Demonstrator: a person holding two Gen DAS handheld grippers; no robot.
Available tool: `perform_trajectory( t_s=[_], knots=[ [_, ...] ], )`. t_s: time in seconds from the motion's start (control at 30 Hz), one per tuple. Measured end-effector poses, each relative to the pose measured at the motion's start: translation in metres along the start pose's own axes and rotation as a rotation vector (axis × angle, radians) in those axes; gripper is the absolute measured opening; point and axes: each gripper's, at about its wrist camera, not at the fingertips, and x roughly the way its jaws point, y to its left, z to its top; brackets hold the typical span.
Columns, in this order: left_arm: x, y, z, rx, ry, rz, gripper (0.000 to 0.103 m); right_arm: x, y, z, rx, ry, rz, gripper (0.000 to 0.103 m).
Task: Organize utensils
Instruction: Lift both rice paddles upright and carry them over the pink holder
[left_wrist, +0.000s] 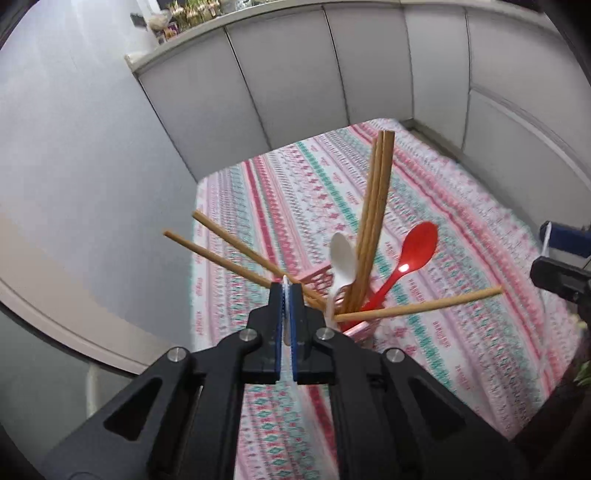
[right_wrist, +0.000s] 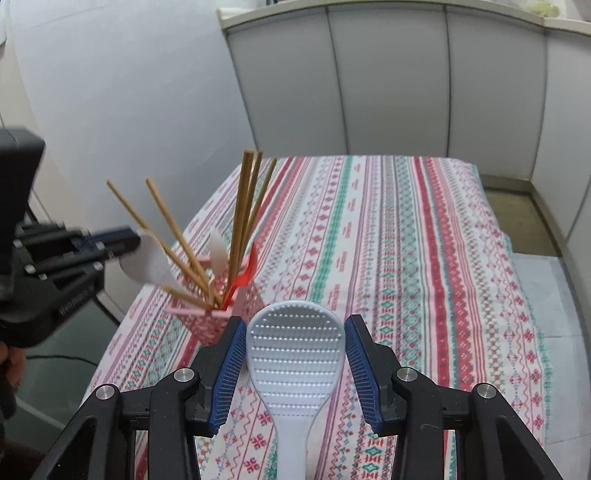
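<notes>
A pink lattice utensil holder stands on the striped tablecloth, also in the left wrist view. It holds several wooden chopsticks, a white spoon and a red spoon. My left gripper is shut on a thin white spoon, seen edge-on; in the right wrist view this white spoon hangs just left of the holder. My right gripper is open, its blue pads either side of a white rice paddle lying on the cloth.
The table carries a pink, red and green striped cloth. Grey cabinet panels stand behind it and a white wall to the left. The table's left edge drops beside the holder.
</notes>
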Motion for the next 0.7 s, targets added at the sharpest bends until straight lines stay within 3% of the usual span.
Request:
perform_trajectory(
  t_s=[0.07, 0.13, 0.2, 0.27, 0.4, 0.7],
  knots=[
    [0.001, 0.004, 0.002, -0.040, 0.006, -0.050, 0.006, -0.003, 0.001, 0.004, 0.009, -0.024, 0.000, 0.048],
    [-0.001, 0.010, 0.001, -0.078, 0.005, -0.097, 0.015, -0.007, 0.002, 0.009, 0.022, -0.049, 0.005, 0.048],
    [-0.006, 0.016, -0.001, -0.124, 0.003, -0.128, 0.033, -0.011, 0.004, 0.015, 0.034, -0.077, 0.015, 0.048],
    [-0.013, 0.023, -0.005, -0.166, -0.004, -0.168, 0.037, -0.016, 0.009, 0.024, 0.039, -0.119, 0.018, 0.048],
    [-0.028, 0.043, -0.020, -0.260, -0.010, -0.194, 0.063, -0.027, 0.022, 0.045, 0.066, -0.214, 0.027, 0.048],
    [-0.007, 0.068, -0.054, -0.347, 0.136, -0.145, 0.065, -0.006, 0.073, 0.071, 0.102, -0.353, 0.047, 0.048]
  ],
)
